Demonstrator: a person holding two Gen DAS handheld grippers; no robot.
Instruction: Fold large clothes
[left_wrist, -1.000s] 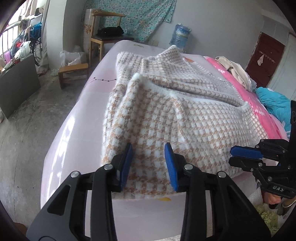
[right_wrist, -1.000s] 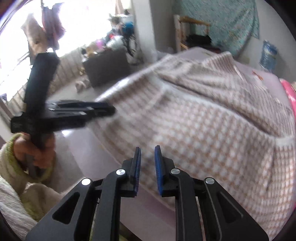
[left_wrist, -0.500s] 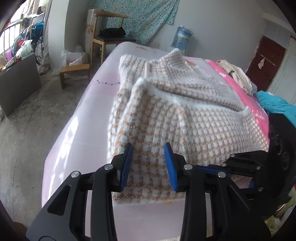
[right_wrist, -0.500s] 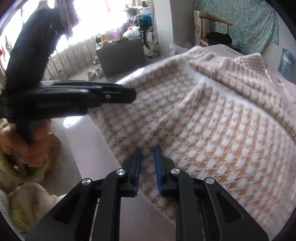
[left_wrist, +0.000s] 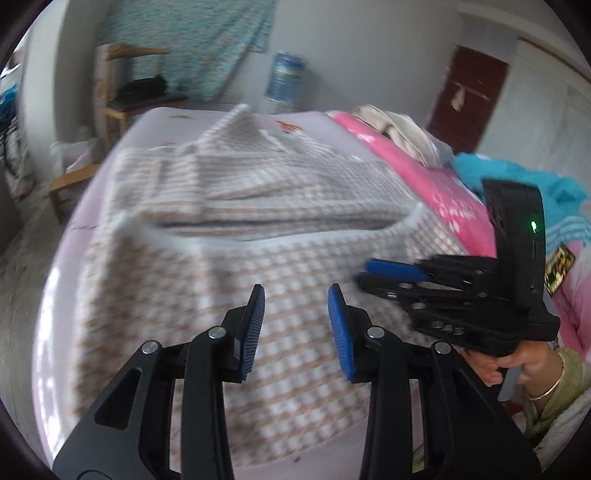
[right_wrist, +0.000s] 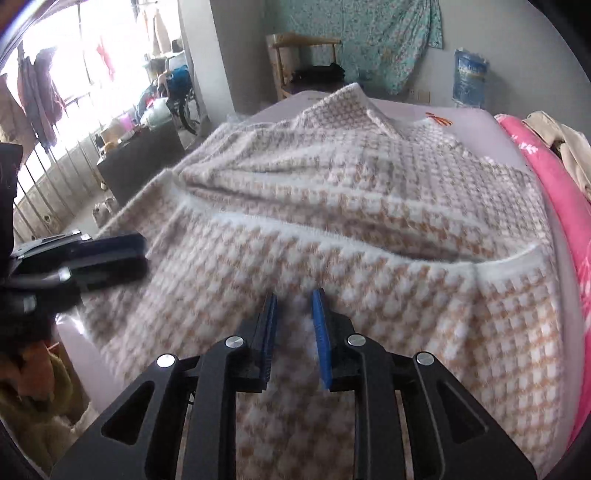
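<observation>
A fuzzy tan-and-white checked sweater (right_wrist: 369, 236) lies partly folded on the lilac bed (left_wrist: 62, 314), white-trimmed edges layered across it. Over its near hem, the left gripper (left_wrist: 295, 325) has its fingers spread and empty; the right gripper (right_wrist: 293, 332) is opening, nothing pinched.

Checked sweater (left_wrist: 236, 229): weave smeared by blur in left wrist view. Wooden chair (left_wrist: 125, 92): blurred. Left gripper (right_wrist: 110, 258): blurred, body cut by frame edge in right wrist view.
</observation>
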